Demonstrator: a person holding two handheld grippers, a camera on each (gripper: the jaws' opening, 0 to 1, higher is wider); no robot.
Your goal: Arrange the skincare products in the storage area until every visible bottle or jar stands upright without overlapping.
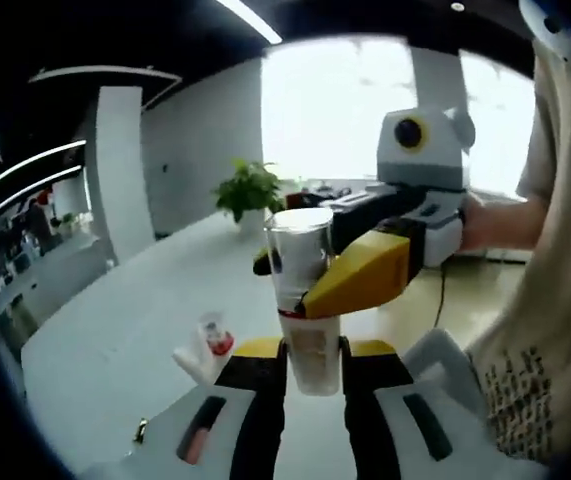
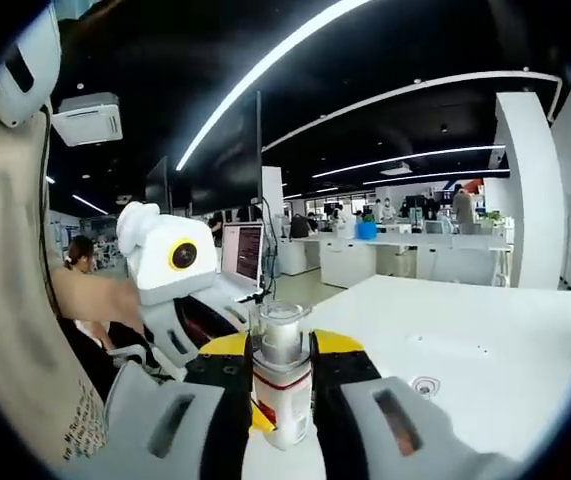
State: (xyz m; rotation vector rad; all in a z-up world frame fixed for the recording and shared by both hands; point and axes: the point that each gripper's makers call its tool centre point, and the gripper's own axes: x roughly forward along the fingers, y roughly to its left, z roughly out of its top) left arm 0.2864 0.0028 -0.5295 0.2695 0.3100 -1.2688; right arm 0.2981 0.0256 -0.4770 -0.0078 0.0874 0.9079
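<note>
A skincare bottle [image 1: 313, 355] with a cream body, a red band and a clear cap [image 1: 298, 250] hangs upright above the white table [image 1: 145, 300]. My left gripper [image 1: 315, 352] is shut on its lower body. My right gripper [image 1: 290, 282] comes in from the right, its yellow jaws closed on the cap end. In the right gripper view the same bottle [image 2: 283, 395] stands between the jaws of my right gripper [image 2: 283, 348], while the left gripper [image 2: 250, 375] reaches it from the left. A small white tube with a red end [image 1: 208, 345] lies tilted on the table.
A potted plant [image 1: 250, 190] stands at the table's far edge. A person's hand [image 1: 480, 222] and pale shirt [image 1: 555, 300] are close on the right. A laptop [image 2: 240, 255] sits beyond the bottle, with white desks [image 2: 405, 260] further off.
</note>
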